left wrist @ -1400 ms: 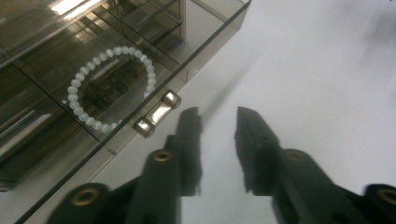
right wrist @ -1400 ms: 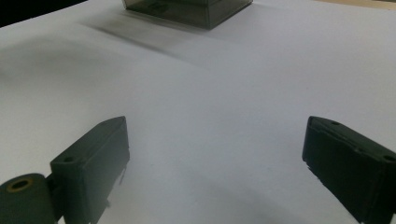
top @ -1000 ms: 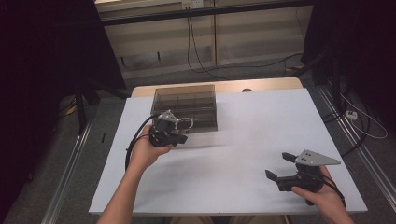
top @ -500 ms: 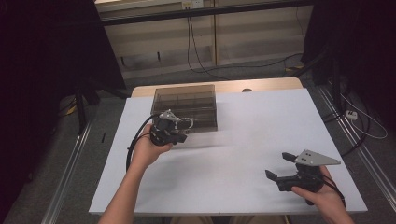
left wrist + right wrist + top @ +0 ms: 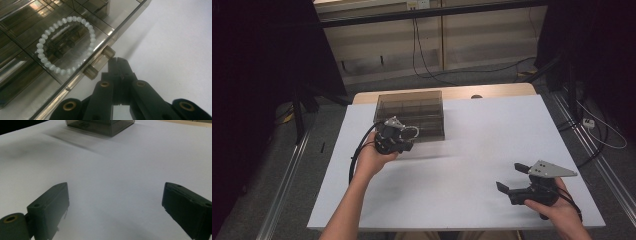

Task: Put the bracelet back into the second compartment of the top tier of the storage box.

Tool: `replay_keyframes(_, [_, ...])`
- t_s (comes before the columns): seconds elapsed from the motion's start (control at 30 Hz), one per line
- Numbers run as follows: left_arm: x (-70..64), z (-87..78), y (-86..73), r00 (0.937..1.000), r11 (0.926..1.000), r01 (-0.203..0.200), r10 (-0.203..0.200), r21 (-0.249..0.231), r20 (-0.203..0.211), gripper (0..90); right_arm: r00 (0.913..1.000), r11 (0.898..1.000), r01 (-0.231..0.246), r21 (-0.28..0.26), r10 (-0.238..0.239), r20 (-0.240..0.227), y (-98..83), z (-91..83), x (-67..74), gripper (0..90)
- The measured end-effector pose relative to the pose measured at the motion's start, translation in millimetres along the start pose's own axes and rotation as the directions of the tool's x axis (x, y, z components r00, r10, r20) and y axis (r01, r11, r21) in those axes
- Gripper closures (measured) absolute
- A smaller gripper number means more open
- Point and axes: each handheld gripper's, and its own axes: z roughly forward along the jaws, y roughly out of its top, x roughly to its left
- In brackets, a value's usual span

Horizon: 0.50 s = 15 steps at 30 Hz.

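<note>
Left gripper view shows the left gripper [image 5: 120, 61] with its jaws pressed together on nothing, the tips just beside the small latch tab [image 5: 100, 62] on the front edge of the smoky clear organizer box [image 5: 32, 27]. A white bead bracelet [image 5: 65, 45] lies on or under the lid, at about ten o'clock from the tips; which of the two cannot be told. Judging by this, the step in hand is working the latch: the closed tips should slide under the tab and lever up gently, so the light box does not skid. On the desk [image 5: 472, 150], the right gripper [image 5: 512, 180] rests well apart at four o'clock from the box, jaws spread wide and empty; it could come over to steady the box.
</note>
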Motion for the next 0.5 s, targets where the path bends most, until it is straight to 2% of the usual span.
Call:
replay_keyframes(0.17, [2.8,-2.1,0.4,0.9997,0.9999,0.015,-0.015,-0.006,-0.018,90.0,1.0,1.0,0.002,0.003,-0.002,-0.001,0.2,0.7,0.7,6.9])
replay_keyframes(0.33, [5.0,-3.9,1.7,0.9995,0.9994,0.026,-0.026,-0.023,-0.015,90.0,1.0,1.0,0.003,0.002,-0.003,0.0,0.3,0.5,0.8,6.9])
replay_keyframes(0.5, [4.8,-4.0,3.6,0.9996,0.9995,0.023,-0.023,-0.02,-0.017,90.0,1.0,1.0,0.004,0.003,-0.004,-0.001,0.4,0.6,0.9,6.9])
